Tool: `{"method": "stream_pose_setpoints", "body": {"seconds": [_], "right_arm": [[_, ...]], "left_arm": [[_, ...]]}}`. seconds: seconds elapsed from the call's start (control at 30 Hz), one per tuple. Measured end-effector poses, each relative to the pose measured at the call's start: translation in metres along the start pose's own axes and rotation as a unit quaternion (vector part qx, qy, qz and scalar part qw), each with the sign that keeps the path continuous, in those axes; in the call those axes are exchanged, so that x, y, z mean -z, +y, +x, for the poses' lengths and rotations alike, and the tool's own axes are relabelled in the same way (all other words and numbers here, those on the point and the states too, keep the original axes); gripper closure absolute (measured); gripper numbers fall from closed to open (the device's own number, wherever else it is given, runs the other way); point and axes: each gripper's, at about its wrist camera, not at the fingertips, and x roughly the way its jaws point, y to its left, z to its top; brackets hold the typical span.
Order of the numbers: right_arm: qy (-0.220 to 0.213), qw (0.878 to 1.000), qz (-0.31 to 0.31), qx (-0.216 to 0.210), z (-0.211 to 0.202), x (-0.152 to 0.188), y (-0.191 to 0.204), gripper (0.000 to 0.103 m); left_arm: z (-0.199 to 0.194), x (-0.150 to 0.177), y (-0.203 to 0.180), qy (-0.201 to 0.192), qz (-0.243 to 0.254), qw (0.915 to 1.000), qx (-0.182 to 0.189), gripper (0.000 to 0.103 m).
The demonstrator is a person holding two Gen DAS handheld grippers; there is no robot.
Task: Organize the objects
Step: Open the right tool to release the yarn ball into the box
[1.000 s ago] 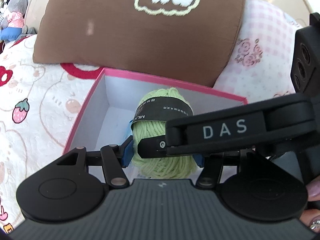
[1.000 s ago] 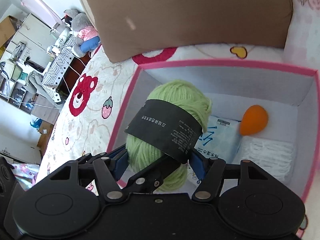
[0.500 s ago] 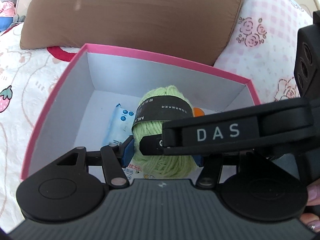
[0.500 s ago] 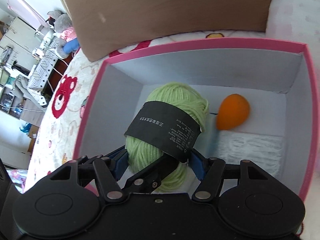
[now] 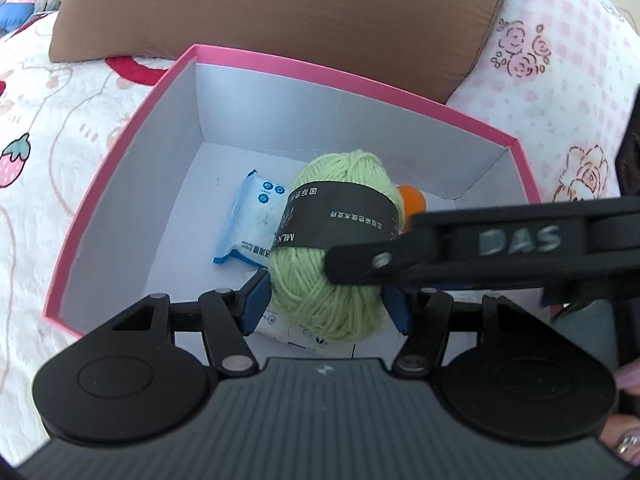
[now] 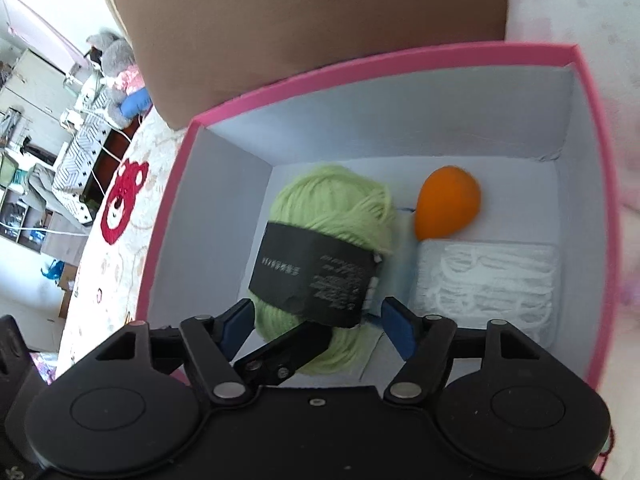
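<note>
- My left gripper (image 5: 326, 308) points down into the pink box (image 5: 336, 80), with the ball of green yarn (image 5: 348, 168) between its blue pads (image 5: 256, 300).
- Its jaws have just been opening. The pads sit right at the sides of the yarn, and I cannot tell whether they press on it.
- My right gripper (image 6: 318, 330) reaches into the box (image 6: 384, 60) as well, and the yarn (image 6: 328, 196) is between its pads (image 6: 400, 332) too.
- Its jaws have also just been opening and now stand released. There is a clear gap between the right-hand pad and the yarn's black paper band (image 6: 316, 276).
- The two tools cross. One finger of my right gripper lies across the yarn in the left view, and one finger of my left gripper crosses its lower end in the right view.
- The yarn is inside the box, low against the white floor. It is on the side nearer the left wall in the right view.
- It covers part of a blue and white packet of wipes (image 5: 256, 216).
- An orange egg-shaped sponge (image 6: 446, 204) lies just beside the yarn's far end.
- A flat white packet (image 6: 488, 280) lies next to the sponge on the near side.
- The box rests on a quilt (image 5: 60, 120) printed with strawberries. A brown pillow (image 5: 280, 8) is right behind the box and a pink checked pillow (image 5: 560, 60) is beside it.
- My fingers (image 5: 628, 376) show at the edge of the left view.
</note>
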Motion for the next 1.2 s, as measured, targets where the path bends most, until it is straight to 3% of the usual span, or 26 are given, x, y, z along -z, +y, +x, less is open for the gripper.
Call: {"method": "stream_pose_setpoints", "body": {"seconds": [0.23, 0.43, 0.53, 0.6, 0.7, 0.8, 0.93, 1.13, 1.2], "right_arm": [[-0.028, 1.0, 0.001, 0.004, -0.019, -0.001, -0.006, 0.028], [-0.062, 0.997, -0.034, -0.025, -0.045, 0.009, -0.002, 0.028], [-0.084, 0.994, -0.074, 0.003, -0.062, 0.014, 0.003, 0.028], [-0.091, 0.991, -0.096, 0.02, -0.073, 0.018, 0.005, 0.028], [-0.077, 0.99, -0.114, 0.029, -0.086, 0.025, 0.004, 0.028], [-0.072, 0.988, -0.134, 0.024, -0.1, 0.037, 0.004, 0.027], [-0.074, 0.977, -0.188, 0.069, -0.103, 0.05, 0.018, 0.027], [-0.081, 0.974, -0.201, 0.063, -0.117, 0.068, 0.032, 0.027], [-0.083, 0.972, -0.208, 0.068, -0.12, 0.074, 0.04, 0.027]], "left_arm": [[-0.018, 0.001, 0.01, -0.022, -0.041, 0.9985, 0.029, 0.043], [-0.018, 0.001, 0.01, -0.034, -0.05, 0.9974, 0.04, 0.043], [-0.012, 0.001, 0.004, -0.031, -0.045, 0.9977, 0.04, 0.046], [-0.008, 0.002, 0.002, -0.022, -0.039, 0.9981, 0.043, 0.056], [-0.003, 0.003, 0.0, -0.008, -0.033, 0.9987, 0.039, 0.061], [-0.005, 0.004, 0.0, -0.009, -0.034, 0.9979, 0.053, 0.063], [-0.007, 0.004, 0.0, -0.006, -0.048, 0.9964, 0.07, 0.063], [-0.019, 0.004, -0.007, -0.01, -0.043, 0.9988, 0.02, 0.053], [-0.026, 0.004, -0.011, -0.006, -0.047, 0.9987, 0.02, 0.04]]}}
